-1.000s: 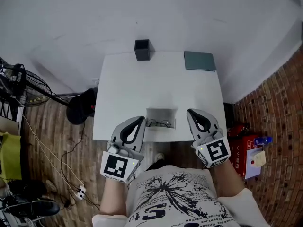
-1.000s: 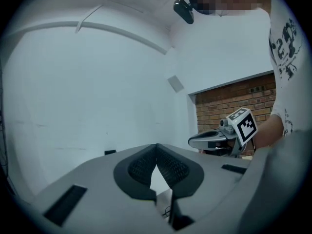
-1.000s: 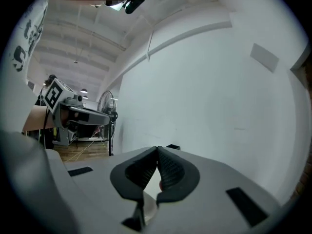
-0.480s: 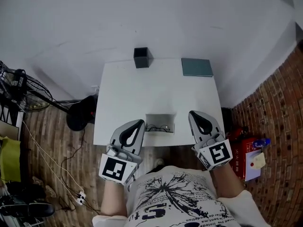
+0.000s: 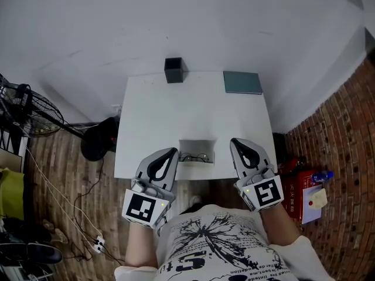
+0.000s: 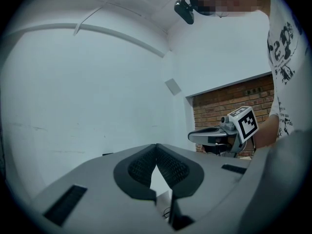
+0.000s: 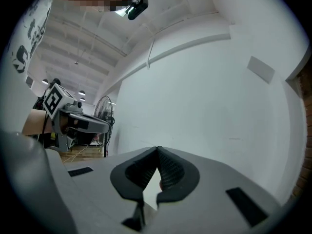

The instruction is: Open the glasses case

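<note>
While the grey rectangular glasses case lay open near the front edge of the white counter, a pair of thin-framed glasses could be seen inside it. The case was flanked by the left gripper and the right gripper, each held just beside it. Both pairs of jaws were pressed together, with nothing caught between them. A black square cup and a flat grey-green pad were set along the far edge.

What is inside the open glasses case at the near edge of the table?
A pair of dark-framed glasses lies in the glasses case. Anything beneath them is covered.
</note>
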Available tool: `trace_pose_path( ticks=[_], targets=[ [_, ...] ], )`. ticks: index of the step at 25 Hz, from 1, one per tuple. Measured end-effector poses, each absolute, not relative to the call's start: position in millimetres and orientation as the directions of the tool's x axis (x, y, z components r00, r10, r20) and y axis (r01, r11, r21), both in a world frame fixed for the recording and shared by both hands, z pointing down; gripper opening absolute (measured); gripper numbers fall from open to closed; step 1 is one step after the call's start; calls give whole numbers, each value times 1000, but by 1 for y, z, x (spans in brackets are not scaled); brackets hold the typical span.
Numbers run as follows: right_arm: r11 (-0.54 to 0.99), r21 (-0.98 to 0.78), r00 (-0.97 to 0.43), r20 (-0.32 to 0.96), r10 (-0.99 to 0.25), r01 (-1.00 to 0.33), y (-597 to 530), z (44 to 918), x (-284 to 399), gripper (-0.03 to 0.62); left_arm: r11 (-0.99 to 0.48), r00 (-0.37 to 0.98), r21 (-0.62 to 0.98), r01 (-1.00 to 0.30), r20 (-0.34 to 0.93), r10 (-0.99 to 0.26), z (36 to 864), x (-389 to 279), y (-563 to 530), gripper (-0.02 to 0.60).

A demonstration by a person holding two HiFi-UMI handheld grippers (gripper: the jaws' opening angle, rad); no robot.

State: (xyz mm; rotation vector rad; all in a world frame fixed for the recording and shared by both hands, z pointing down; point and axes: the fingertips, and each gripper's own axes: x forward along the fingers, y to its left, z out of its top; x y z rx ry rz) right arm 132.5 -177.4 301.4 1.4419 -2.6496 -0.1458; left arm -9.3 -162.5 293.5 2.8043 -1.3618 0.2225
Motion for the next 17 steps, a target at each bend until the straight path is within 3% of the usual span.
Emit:
trace_pose_path(
  ticks=[4, 8, 17],
  targets=[
    [521, 120, -518, 58, -854, -845, -179, 301, 135, 12, -628, 627, -15, -778, 54, -778, 284, -4, -165, 14],
    [527, 130, -526, 50, -849, -840, -175, 299, 135, 12, -631, 622, -43, -774, 130, -772, 295, -5, -160, 14],
    [533, 125, -532, 42, -846, -837, -174, 298, 132, 12, -636, 631, -22, -771, 102, -769, 290, -7, -158, 14]
  ],
)
